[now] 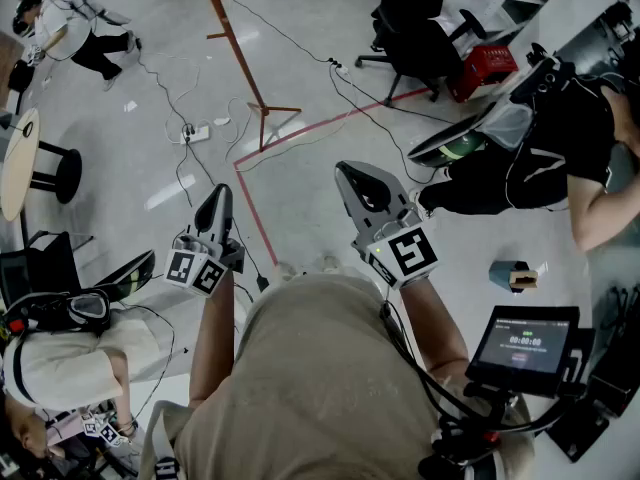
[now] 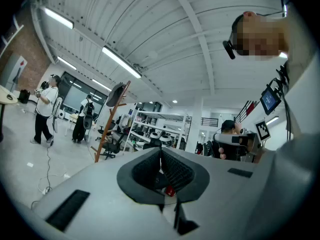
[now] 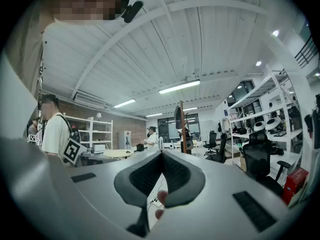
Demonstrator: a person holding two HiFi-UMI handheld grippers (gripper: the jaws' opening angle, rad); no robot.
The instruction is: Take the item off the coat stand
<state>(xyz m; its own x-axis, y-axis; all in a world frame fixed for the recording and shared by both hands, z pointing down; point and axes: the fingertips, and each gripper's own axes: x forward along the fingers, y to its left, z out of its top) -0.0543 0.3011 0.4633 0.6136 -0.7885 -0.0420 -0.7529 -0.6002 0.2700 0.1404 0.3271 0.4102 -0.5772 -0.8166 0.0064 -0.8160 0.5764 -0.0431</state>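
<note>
- Head view: the left gripper [image 1: 221, 192] sits lower left of centre and the right gripper [image 1: 347, 173] just right of centre. Both are held out level over the pale floor [image 1: 300, 198].
- Left gripper's own view: the jaws are pressed together at the tips [image 2: 160, 152], with nothing caught between them.
- Right gripper's own view: same story. The tips meet [image 3: 161, 155], the dark pads close into a loop, and it's empty.
- There's the coat stand [image 1: 241, 63], a brown wooden pole running from the top edge of the head view down to its crossed feet. It's well ahead of both grippers.
- Its top is cut off in the head view, so the item can't be seen from up there.
- The left gripper view picks it up: the stand [image 2: 108, 129] leans at centre left, with a dark item [image 2: 116, 94] hanging at its top.
- In the right gripper view the stand [image 3: 181, 134] is upright at centre and the dark item [image 3: 178, 118] is high on it, far beyond the jaws.
- What the item actually is I can't tell at this range.
- On the floor, a red tape line [image 1: 300, 133] runs past the stand's feet, and a power strip [image 1: 195, 133] lies to their left.
- A red crate [image 1: 487, 68] sits at the upper right.
</note>
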